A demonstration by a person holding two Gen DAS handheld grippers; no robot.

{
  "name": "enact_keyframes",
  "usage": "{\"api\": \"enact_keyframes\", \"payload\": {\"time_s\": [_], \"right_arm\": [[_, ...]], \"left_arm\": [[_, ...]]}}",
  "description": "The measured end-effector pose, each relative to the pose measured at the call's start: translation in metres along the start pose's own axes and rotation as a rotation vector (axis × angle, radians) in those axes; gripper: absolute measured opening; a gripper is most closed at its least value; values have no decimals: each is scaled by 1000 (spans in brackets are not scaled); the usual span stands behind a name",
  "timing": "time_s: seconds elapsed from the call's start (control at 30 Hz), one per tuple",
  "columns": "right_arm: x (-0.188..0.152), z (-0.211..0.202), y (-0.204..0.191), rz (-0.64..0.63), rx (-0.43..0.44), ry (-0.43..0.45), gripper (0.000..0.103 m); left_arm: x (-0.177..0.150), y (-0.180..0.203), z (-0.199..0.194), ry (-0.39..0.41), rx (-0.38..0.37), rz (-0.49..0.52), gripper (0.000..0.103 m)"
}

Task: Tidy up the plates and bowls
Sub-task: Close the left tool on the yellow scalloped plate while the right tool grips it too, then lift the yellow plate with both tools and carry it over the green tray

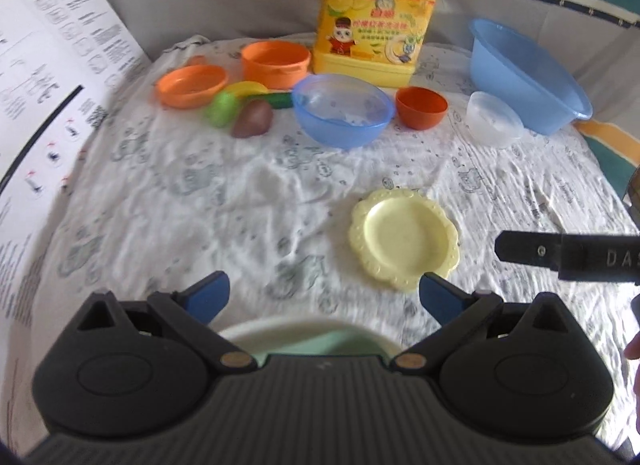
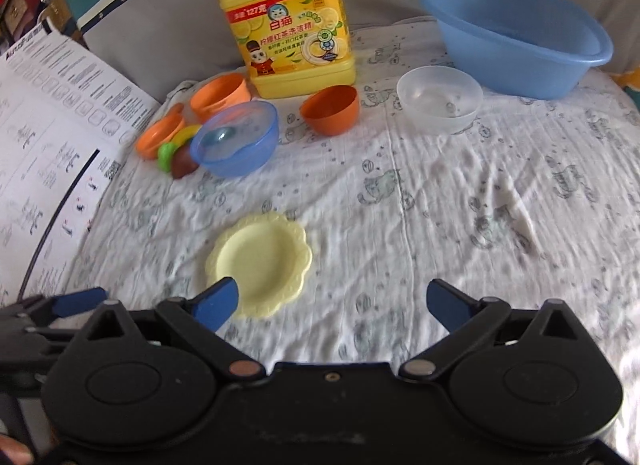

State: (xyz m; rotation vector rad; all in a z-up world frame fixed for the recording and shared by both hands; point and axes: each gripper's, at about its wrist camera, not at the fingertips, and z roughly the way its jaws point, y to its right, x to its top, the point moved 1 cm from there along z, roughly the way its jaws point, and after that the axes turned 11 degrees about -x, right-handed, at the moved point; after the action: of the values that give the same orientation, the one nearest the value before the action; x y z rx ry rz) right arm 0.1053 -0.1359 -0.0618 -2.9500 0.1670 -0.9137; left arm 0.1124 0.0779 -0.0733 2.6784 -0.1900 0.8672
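Observation:
A pale yellow scalloped plate (image 1: 404, 239) (image 2: 262, 261) lies flat on the printed cloth. My left gripper (image 1: 324, 297) is open, and the plate is just ahead of its right fingertip. A pale green dish rim (image 1: 304, 331) shows low between that gripper's finger bases, ungripped. My right gripper (image 2: 332, 303) is open above bare cloth, its left fingertip overlapping the plate's near edge. Further back stand a blue bowl (image 1: 342, 111) (image 2: 236, 137), a dark orange bowl (image 1: 420, 107) (image 2: 332, 109) and a clear bowl (image 1: 494, 123) (image 2: 440, 99).
A big blue basin (image 1: 528, 73) (image 2: 516, 33) stands at the back right, beside a yellow detergent jug (image 1: 372, 17) (image 2: 288, 29). Back left are an orange dish (image 1: 192, 85), an orange pot (image 1: 276, 63) and toy fruit (image 1: 252, 117). A printed sheet (image 2: 48, 125) borders the left.

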Motion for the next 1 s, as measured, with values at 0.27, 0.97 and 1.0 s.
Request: {"api": "enact_keyframes", "payload": {"time_s": [0.27, 0.97, 1.0], "right_arm": [[15, 35, -12, -13, 64, -37, 76], [14, 62, -25, -46, 99, -26, 40], [14, 62, -25, -43, 96, -31, 40]], "left_arm": [[17, 3, 37, -41, -30, -3, 100], [22, 19, 66, -68, -95, 29, 28], [22, 19, 66, -66, -93, 28, 27]]}}
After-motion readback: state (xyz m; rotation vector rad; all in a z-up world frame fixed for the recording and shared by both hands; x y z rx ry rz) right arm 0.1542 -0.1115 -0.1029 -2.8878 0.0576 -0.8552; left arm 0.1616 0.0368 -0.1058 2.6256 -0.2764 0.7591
